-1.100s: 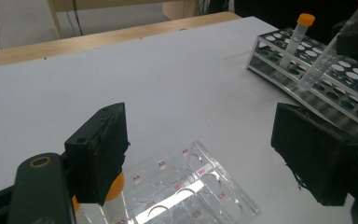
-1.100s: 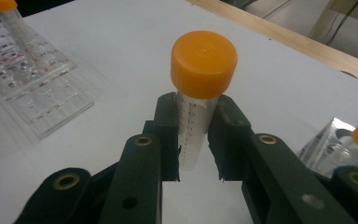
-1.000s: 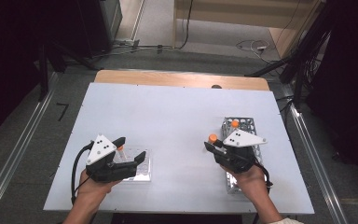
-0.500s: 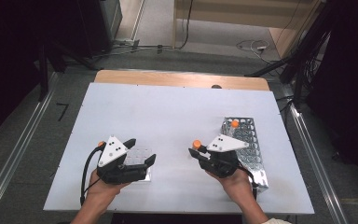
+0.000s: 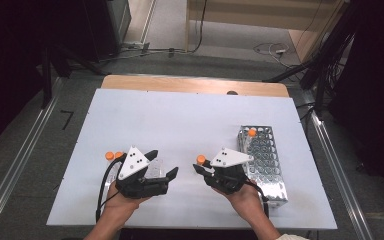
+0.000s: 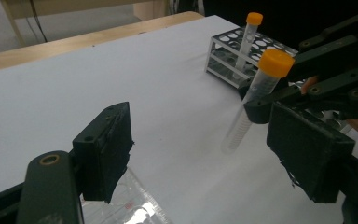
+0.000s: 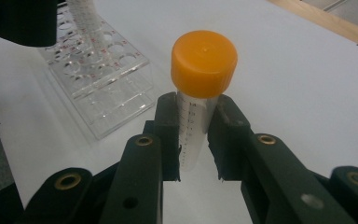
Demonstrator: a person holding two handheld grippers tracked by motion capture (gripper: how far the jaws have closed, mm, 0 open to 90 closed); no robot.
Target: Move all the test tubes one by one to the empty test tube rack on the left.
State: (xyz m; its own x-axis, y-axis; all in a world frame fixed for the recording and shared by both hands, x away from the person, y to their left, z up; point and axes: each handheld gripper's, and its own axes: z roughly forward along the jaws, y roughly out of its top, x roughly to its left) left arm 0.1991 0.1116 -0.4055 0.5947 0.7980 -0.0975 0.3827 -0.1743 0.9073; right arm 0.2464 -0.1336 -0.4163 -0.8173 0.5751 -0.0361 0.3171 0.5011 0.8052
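Note:
My right gripper is shut on a clear graduated tube just below its orange cap, and holds it upright left of the metal rack. My left gripper hovers over a clear plastic rack. Its jaws stand apart, have just been closing a little, and hold nothing. From the left gripper view the held tube stands beyond the jaws. Another orange-capped tube stands in the metal rack.
Two orange caps show at the clear rack's left end. A tube stands in the clear rack, under a black jaw of the left gripper. A wooden strip borders the white table's far edge.
My right gripper has carried the tube leftward, away from the metal rack toward the table's middle. The left gripper has drifted right over the clear rack.

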